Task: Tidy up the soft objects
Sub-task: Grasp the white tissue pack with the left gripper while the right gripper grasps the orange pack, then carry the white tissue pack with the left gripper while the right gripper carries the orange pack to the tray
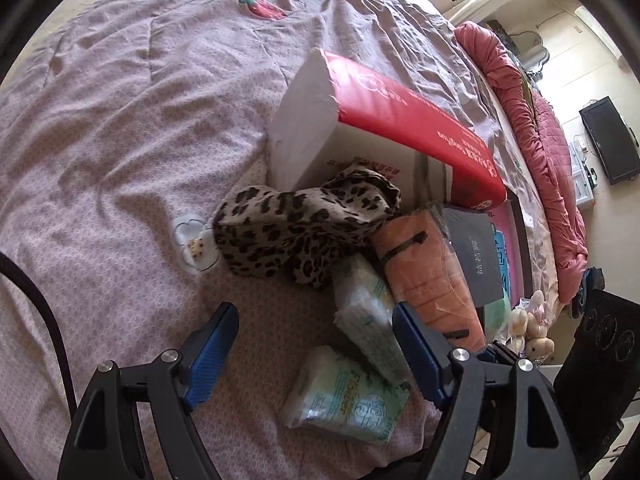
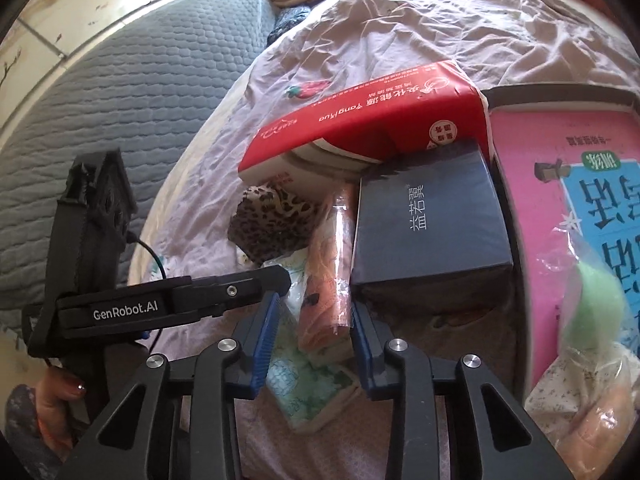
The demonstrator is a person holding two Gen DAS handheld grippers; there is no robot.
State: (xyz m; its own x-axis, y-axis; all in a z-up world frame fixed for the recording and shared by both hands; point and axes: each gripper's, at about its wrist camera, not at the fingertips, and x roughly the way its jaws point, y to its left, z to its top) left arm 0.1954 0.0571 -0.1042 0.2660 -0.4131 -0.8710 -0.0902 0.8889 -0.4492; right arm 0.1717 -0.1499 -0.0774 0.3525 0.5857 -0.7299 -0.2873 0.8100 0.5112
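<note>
On a bed covered by a rumpled mauve sheet (image 1: 120, 128) with a small print and an embroidered strawberry (image 1: 262, 7), a cluster of soft goods lies near the edge. A large red-and-white tissue pack (image 1: 384, 136) leans tilted over the others; against its lower end sits a folded leopard-print cloth (image 1: 296, 228), and beside that an orange plush item in clear wrap (image 1: 424, 276) lies next to a dark box with white characters (image 1: 478, 260). Two pale green pocket-tissue packs (image 1: 344, 392) rest on the sheet nearest the cameras, one partly over the other. The left gripper (image 1: 316, 344) hangs above these packs with its blue-padded jaws spread wide, nothing between the pads. In the right wrist view the right gripper (image 2: 312, 336) has its jaws drawn in to a narrow gap around the lower end of the orange plush; whether the pads press on it cannot be told. The left tool's black body, marked GenRobot.AI, crosses that view, a hand (image 2: 60, 396) with painted nails on its handle. A pink and blue book cover (image 2: 568, 208) lies at the right beside the dark box, with a clear bag holding something pale green (image 2: 592, 304) over it. Around the bed are a grey-blue quilted headboard (image 2: 120, 112), a bunched pink quilt (image 1: 536, 128) along the far side, cream walls, a wall-mounted dark screen (image 1: 608, 140), a black speaker (image 1: 600, 352) and small plush toys (image 1: 532, 332).
</note>
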